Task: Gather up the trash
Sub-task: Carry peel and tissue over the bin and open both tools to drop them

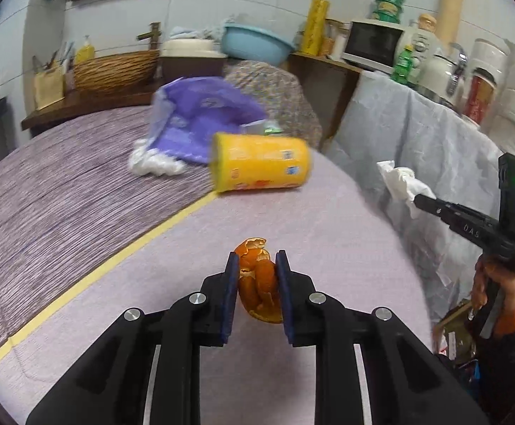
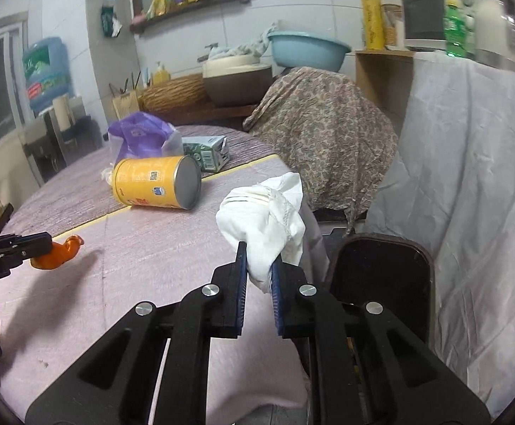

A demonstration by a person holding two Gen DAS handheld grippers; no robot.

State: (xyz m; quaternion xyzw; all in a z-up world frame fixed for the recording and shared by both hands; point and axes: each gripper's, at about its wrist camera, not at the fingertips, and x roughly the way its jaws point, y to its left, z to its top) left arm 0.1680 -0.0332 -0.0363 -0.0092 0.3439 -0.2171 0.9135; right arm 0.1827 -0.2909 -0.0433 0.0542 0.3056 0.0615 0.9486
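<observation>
Two grasps: left hand-held gripper point(image 1: 257, 265) clamps orange peel point(image 1: 257, 283); right hand-held gripper point(image 2: 259, 251) clamps tissue point(image 2: 268, 212); "DAS", perhaps.

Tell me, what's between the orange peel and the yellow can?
Nothing, only bare pink tablecloth between the orange peel and yellow can, shown in the left wrist view.

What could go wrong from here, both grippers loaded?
1. The crumpled tissue is pinched only at its lower end by the right gripper; it may slip out short of the dark bin.
2. The orange peel is curled and loose in the left gripper; a piece could drop onto the tablecloth.
</observation>
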